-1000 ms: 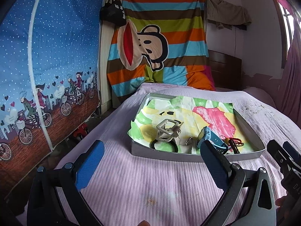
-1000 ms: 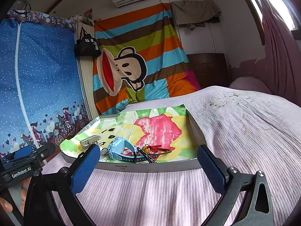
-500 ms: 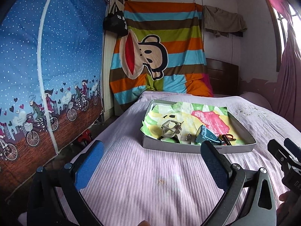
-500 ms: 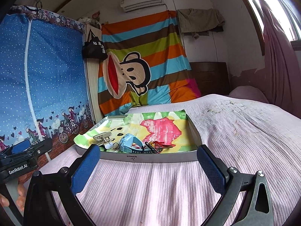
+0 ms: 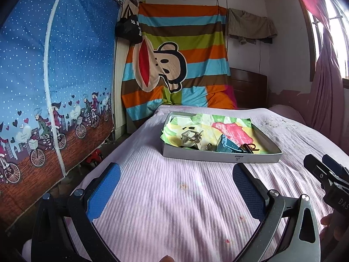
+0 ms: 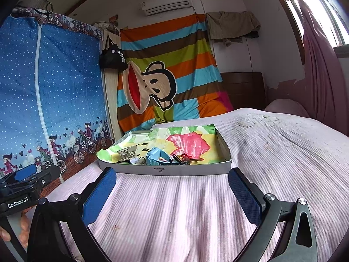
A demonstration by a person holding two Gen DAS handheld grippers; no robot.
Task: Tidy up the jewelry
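Both grippers, left (image 5: pixel 175 187) and right (image 6: pixel 172 187), have backed away from the tray (image 5: pixel 220 156); jaws wide open, empty; jewelry untouched.

Tray (image 5: pixel 220 158) on bed (image 5: pixel 174 196), ahead of both claws. In tray, along near wall, left to right: hair clip (image 5: pixel 190 137), ring (image 5: pixel 209 146), watch (image 5: pixel 225 145), cords (image 5: pixel 248 147). Wardrobe (image 5: pixel 54 76) left of bed; hanging sheet (image 5: pixel 181 65) behind.

One tray (image 5: pixel 220 158) of jewelry on the bed.
Inside: one hair claw (image 5: pixel 190 136), one blue watch (image 5: pixel 226 145), one ring (image 5: pixel 209 146), one red-and-black tangle (image 5: pixel 248 147).
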